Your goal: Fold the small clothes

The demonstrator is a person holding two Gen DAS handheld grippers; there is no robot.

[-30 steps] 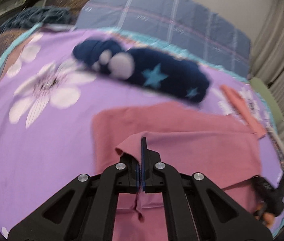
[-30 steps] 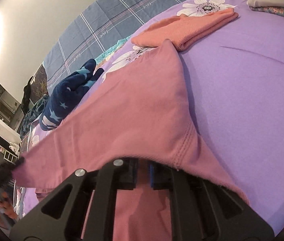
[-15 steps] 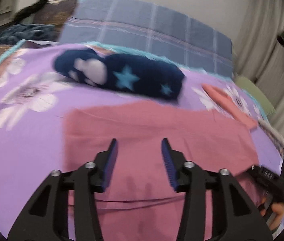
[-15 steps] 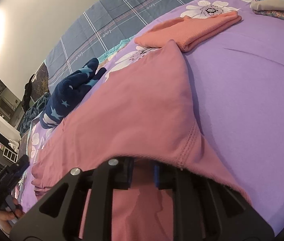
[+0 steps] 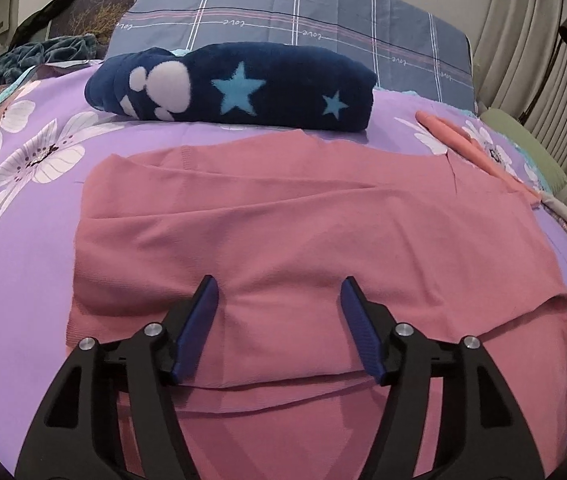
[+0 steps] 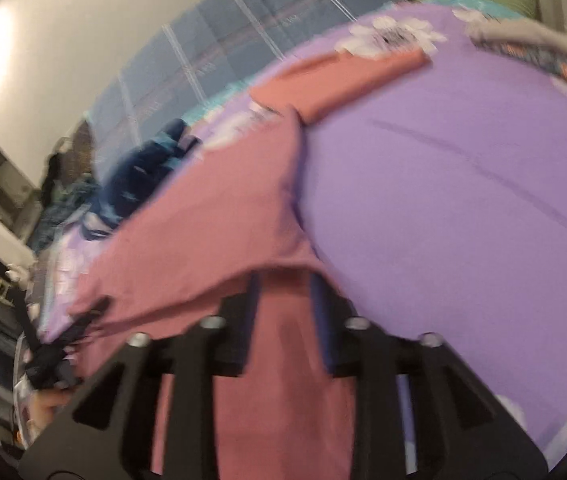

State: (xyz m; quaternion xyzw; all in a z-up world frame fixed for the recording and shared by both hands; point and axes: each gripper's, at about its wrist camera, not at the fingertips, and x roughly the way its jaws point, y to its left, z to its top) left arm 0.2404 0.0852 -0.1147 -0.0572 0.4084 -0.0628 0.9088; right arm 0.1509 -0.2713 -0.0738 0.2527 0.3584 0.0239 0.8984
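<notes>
A dusty-pink garment (image 5: 283, 220) lies folded over itself on the purple flowered bedsheet (image 5: 23, 240). My left gripper (image 5: 279, 292) hovers over its near half. Its jaws are opening, with nothing pinched between them and only the flat cloth below. In the blurred right wrist view, the same garment (image 6: 211, 232) drapes its folded edge over the tips of my right gripper (image 6: 283, 280). Those jaws are also opening; the pink cloth shows in the gap and the pads stand apart from it. The left gripper (image 6: 83, 320) and the hand holding it show at the left edge.
A rolled navy blanket with stars (image 5: 235, 84) lies just beyond the garment, in front of a blue plaid pillow (image 5: 303, 24). A folded salmon garment (image 5: 463, 140) sits at the far right, with a green cushion (image 5: 523, 148) behind it. Curtains hang on the right.
The left jaws, shut on a raised pink cloth edge a second ago, have opened and the cloth now lies flat. The right jaws have parted, and that gripper has risen off the garment.
</notes>
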